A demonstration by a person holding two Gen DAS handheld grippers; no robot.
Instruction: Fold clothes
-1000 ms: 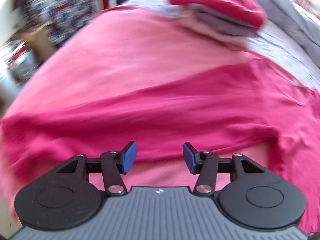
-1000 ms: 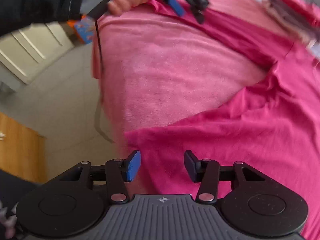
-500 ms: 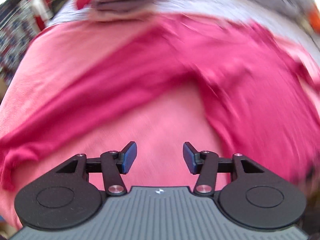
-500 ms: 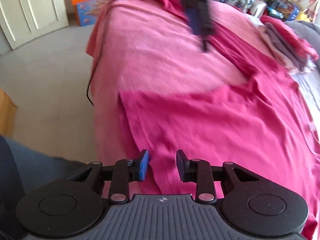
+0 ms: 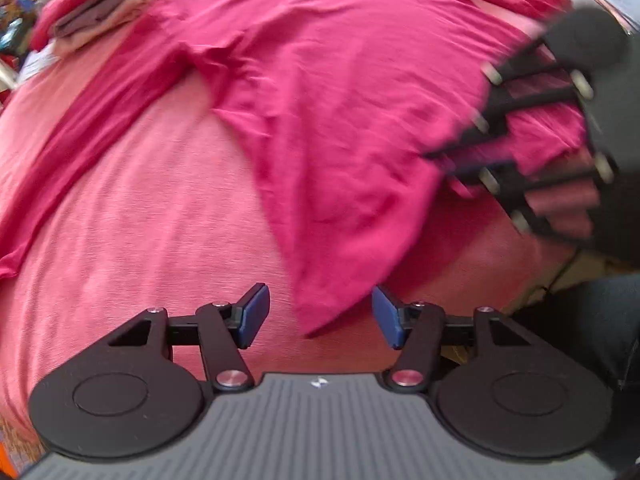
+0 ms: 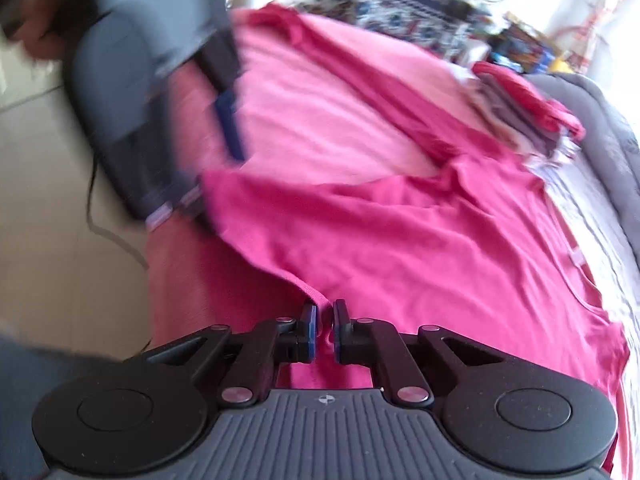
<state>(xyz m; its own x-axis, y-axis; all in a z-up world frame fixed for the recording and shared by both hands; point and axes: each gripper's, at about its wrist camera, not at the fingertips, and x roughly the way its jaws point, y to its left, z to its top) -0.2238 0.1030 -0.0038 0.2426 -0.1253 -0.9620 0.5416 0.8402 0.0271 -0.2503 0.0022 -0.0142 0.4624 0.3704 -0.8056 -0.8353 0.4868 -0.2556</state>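
Observation:
A magenta long-sleeve shirt (image 5: 340,80) lies spread on a pink blanket (image 5: 140,220), one sleeve stretched to the left. Its bottom corner lies between the fingers of my left gripper (image 5: 320,316), which is open. My right gripper (image 6: 324,330) is shut on the shirt's hem (image 6: 316,300); the shirt (image 6: 420,240) spreads away from it. In the left wrist view the right gripper (image 5: 452,162) shows blurred at the right, pinching the hem. In the right wrist view the left gripper (image 6: 228,124) shows blurred over the blanket at the upper left.
A stack of folded red and grey clothes (image 5: 88,12) sits at the far side of the bed, also in the right wrist view (image 6: 524,108). A grey duvet (image 6: 608,120) lies at the right. The bed edge drops to a pale floor (image 6: 60,240) with a cable.
My right gripper has closed on the shirt's hem. My left gripper has swung to the shirt's other bottom corner, still open.

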